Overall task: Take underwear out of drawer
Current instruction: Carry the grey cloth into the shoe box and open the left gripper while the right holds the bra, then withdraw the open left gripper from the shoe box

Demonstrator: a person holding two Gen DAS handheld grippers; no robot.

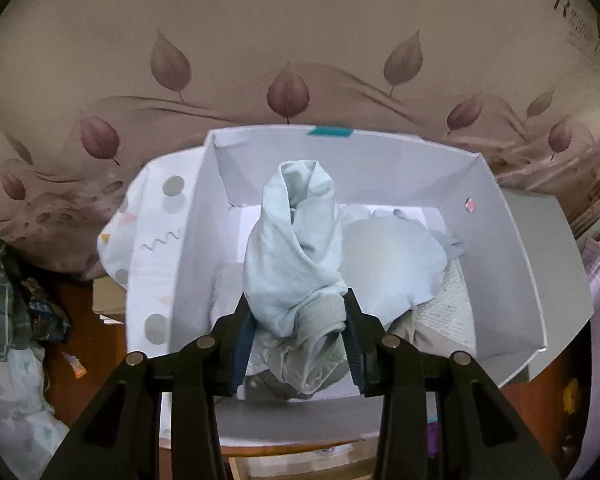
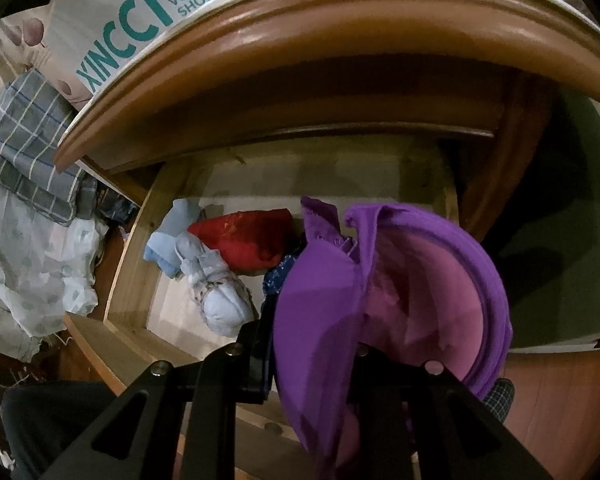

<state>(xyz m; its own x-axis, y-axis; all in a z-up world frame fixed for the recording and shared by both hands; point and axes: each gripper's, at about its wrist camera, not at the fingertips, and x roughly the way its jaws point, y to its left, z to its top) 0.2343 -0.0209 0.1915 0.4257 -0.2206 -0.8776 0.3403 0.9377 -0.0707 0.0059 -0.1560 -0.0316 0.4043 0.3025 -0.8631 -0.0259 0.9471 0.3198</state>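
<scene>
Leaf-patterned fabric fills the background behind a white box, which stands on a wooden cabinet top. Above the box, a pale blue garment is clamped in the left tongs. Below the top, a wooden drawer is pulled open; a red garment and light blue bundles lie inside. A purple undergarment is gripped by the right tongs over the drawer.
</scene>
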